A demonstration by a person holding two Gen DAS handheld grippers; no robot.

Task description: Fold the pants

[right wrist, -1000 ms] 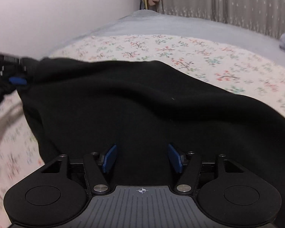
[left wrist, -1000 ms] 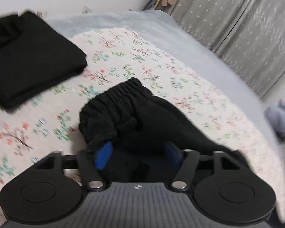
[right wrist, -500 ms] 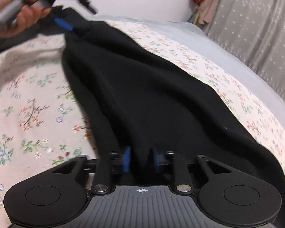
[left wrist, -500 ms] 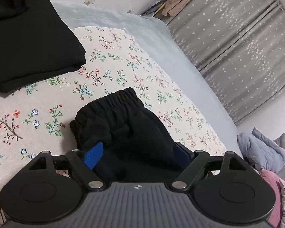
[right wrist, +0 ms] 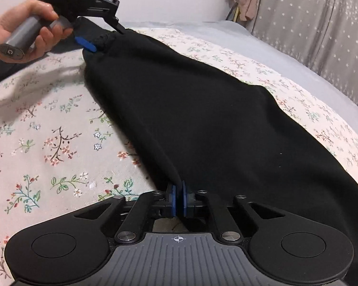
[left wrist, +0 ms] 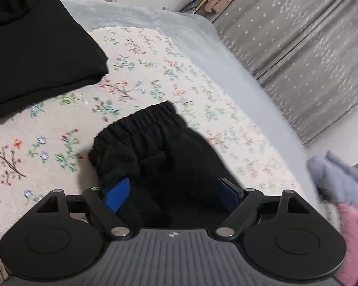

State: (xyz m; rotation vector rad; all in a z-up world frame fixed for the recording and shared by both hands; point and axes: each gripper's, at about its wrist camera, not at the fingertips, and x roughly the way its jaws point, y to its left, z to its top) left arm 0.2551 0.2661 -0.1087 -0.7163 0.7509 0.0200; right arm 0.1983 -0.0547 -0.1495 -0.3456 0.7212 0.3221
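Observation:
Black pants (right wrist: 202,119) lie stretched along the floral bedspread (right wrist: 47,143). In the left wrist view their elastic waistband (left wrist: 143,124) bunches just ahead of my left gripper (left wrist: 171,194), whose blue pads stand wide apart around the cloth near the waist. The right wrist view shows that left gripper (right wrist: 100,40) at the far waist end, held by a hand. My right gripper (right wrist: 178,200) is shut on the near edge of the pants, its blue pads pinched on a fold of cloth.
A folded black garment (left wrist: 35,52) lies at the far left of the bed. A grey-blue sheet (left wrist: 202,47) borders the bedspread, with grey curtains (left wrist: 310,47) beyond. Grey and pink clothes (left wrist: 341,190) are piled at the right.
My right gripper went from open over the pants to shut on their near edge. The pants have been drawn out long between both grippers. My left gripper has opened wider at the waistband.

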